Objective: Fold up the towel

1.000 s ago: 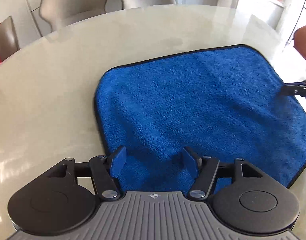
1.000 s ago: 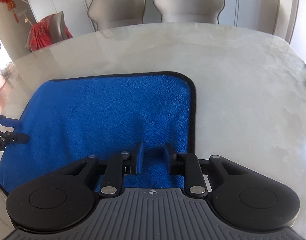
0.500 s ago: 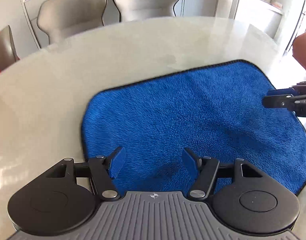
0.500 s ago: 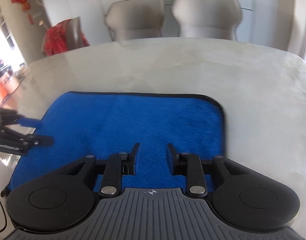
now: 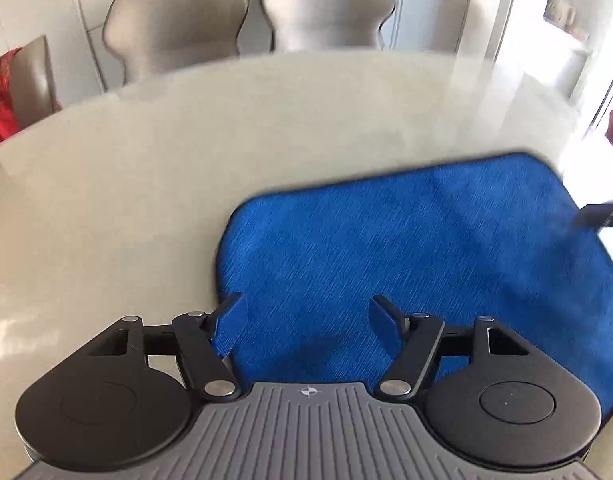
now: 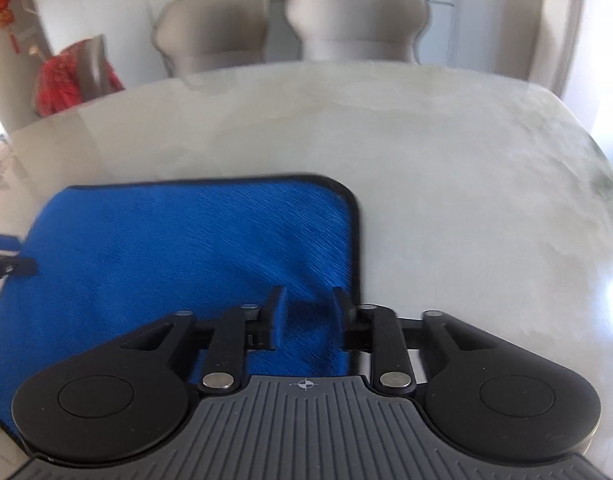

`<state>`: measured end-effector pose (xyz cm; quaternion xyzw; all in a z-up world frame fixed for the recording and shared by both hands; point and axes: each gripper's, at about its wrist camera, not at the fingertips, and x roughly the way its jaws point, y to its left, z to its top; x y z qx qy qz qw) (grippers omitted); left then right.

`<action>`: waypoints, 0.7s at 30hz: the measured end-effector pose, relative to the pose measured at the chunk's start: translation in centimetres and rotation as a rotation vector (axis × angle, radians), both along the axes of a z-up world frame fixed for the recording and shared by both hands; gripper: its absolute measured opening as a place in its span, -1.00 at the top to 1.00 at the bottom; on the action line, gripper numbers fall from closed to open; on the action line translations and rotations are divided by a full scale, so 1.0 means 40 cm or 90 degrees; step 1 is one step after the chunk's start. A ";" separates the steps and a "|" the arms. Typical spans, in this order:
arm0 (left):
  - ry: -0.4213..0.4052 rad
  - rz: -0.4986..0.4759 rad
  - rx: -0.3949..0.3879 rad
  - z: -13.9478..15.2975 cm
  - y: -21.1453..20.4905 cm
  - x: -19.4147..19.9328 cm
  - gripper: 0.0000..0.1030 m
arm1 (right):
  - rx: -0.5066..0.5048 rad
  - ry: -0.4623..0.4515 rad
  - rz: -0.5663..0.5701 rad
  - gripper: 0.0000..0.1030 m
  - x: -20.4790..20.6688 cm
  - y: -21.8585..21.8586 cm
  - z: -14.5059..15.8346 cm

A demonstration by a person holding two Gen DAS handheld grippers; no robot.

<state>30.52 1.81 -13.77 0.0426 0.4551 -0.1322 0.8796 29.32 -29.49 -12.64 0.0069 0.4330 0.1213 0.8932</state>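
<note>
One plush blue towel [image 5: 406, 264], black-edged, rounded corners | glossy marble table [image 5: 146, 200]

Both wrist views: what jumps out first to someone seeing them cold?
The bright blue towel with dark edging, lying flat on the pale glossy table, dominates both views. Next come the black grippers low in each frame: the left gripper open above the towel's near left edge, the right gripper with jaws opening over the towel's right edge, a low ridge of cloth between them. Grey chairs line the table's far side.
</note>
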 end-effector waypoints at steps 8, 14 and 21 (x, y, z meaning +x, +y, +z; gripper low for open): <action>-0.016 -0.015 0.017 -0.027 -0.011 0.042 -0.40 | -0.014 -0.014 0.051 0.32 0.056 0.057 -0.013; -0.010 0.011 0.002 -0.027 0.025 0.070 -0.39 | -0.029 -0.003 -0.032 0.35 0.077 -0.041 -0.014; -0.020 -0.009 -0.027 -0.024 -0.015 0.099 -0.43 | -0.017 -0.039 0.020 0.25 0.108 0.031 -0.001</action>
